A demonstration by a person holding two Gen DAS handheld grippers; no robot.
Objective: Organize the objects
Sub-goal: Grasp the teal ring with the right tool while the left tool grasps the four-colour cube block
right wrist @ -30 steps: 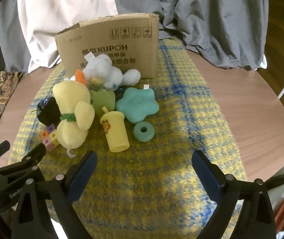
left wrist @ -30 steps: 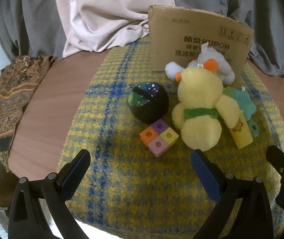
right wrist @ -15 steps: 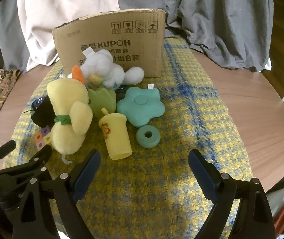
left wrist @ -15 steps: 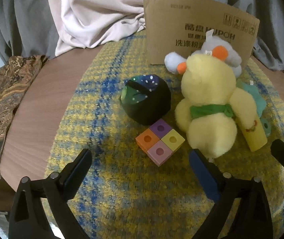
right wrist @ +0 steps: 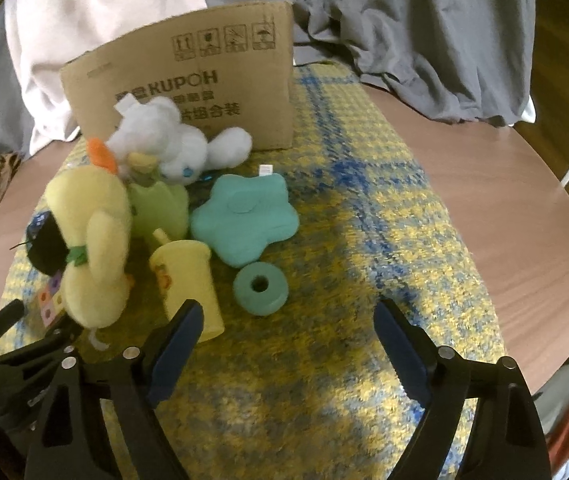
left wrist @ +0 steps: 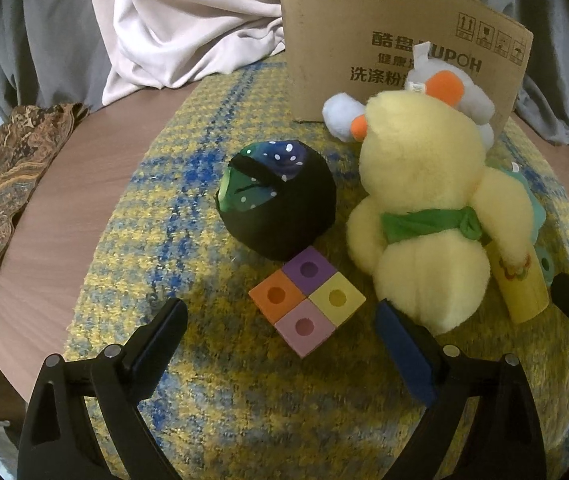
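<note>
My left gripper [left wrist: 284, 332] is open and empty, with a four-colour block [left wrist: 306, 305] lying between and just beyond its fingertips. A black spotted ball [left wrist: 278, 200] sits behind the block and a yellow plush duck [left wrist: 424, 216] to its right. My right gripper [right wrist: 288, 334] is open and empty, a little short of a teal ring [right wrist: 260, 288]. A yellow cup [right wrist: 188, 280] lies by its left finger. A teal star cushion [right wrist: 244, 216], a green plush [right wrist: 160, 208] and a white plush [right wrist: 164, 140] lie behind, in front of a cardboard box [right wrist: 188, 88].
All toys lie on a yellow and blue woven mat [right wrist: 364, 240] on a round wooden table [right wrist: 524, 220]. Grey and white cloth [left wrist: 184, 20] hangs behind. A patterned brown fabric [left wrist: 4, 180] lies on the table's left edge. The left gripper shows in the right wrist view [right wrist: 12, 340].
Both grippers have moved forward toward the toys, which now look larger and nearer. The left gripper's fingertips have come up beside the four-colour block. Both stay open.
</note>
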